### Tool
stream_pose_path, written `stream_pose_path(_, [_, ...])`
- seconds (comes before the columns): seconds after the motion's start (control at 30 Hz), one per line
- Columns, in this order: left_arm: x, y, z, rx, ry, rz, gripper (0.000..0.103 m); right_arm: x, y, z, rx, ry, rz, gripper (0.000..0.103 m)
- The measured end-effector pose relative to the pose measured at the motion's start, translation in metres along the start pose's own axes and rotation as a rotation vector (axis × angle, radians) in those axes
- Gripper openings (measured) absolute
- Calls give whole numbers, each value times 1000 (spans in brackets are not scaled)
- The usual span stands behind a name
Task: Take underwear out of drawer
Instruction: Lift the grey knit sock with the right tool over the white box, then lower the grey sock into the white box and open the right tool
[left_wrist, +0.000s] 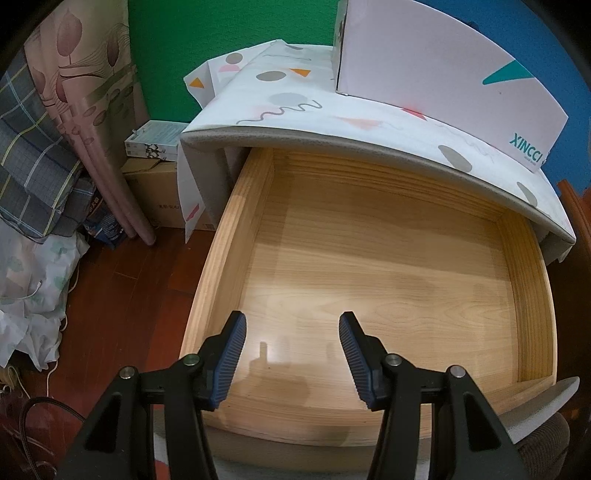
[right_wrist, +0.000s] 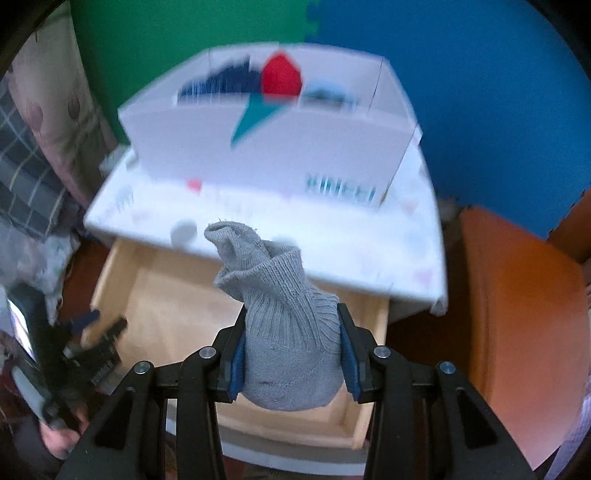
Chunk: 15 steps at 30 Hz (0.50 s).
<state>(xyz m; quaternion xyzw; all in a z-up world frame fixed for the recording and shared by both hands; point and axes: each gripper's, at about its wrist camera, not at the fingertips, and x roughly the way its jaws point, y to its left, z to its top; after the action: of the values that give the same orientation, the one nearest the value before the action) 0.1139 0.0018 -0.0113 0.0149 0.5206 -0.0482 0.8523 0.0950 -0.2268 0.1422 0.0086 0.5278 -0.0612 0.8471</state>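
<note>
**Grey knit piece clamped above the open drawer**

The desk (right_wrist: 258, 210) stood against the green and blue wall, its top covered with a white patterned sheet and carrying a white box (right_wrist: 266, 147) with teal lettering. Below its front edge the wooden drawer (left_wrist: 229, 236) was pulled out, and in my left wrist view its pale floor lay bare. To the right of the desk I saw an orange chair seat (right_wrist: 524, 314).

My right hand-held gripper (right_wrist: 291, 350) was closed on the underwear (right_wrist: 284, 325), a grey ribbed knit piece. Both blue pads pressed its sides, its rounded bulk sat between the fingers, and a crumpled end stuck out beyond the tips, in front of the desk's edge. In that view the piece hung over the drawer, clear of the wood.

My left hand-held gripper (left_wrist: 291, 354) pointed down into the drawer with its fingers part-way apart and nothing between them. From the right wrist view it (right_wrist: 99, 328) appeared blurred at the drawer's left side, well apart from the grey piece.
</note>
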Motion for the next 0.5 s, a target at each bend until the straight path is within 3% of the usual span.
stream_pose_path(0.27, [-1,0,-1,-2,-7,7,54,-31,-7,76,7,-120,-22,39])
stream_pose_path(0.5, [-2,1,-2,0,-10,16,54,-26,3,136,-13,-151,-61,39])
